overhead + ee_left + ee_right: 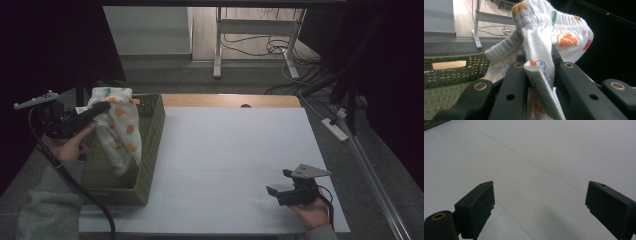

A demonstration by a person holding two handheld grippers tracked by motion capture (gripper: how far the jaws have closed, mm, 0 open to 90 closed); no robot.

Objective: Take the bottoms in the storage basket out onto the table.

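My left gripper (102, 106) is shut on a white baby garment (120, 131) printed with orange and green shapes. The cloth hangs from the jaws over the green woven basket (152, 145) at the table's left. Close up, in the left gripper view, the garment (541, 37) is bunched between the black jaws with its white label (542, 87) sticking out, and the left gripper (537, 72) clamps the fabric. My right gripper (280, 182) rests low at the table's front right, open. In the right gripper view its fingertips (477, 207) stand wide apart over bare white table, the right gripper (539, 207) holding nothing.
The white table top (230, 150) stretches between the basket and my right hand. A wooden strip (230, 100) runs along the far edge. Beyond it stand a desk frame (255, 30) and loose cables (295, 75) on the floor. The basket rim (451, 60) lies just beneath the cloth.
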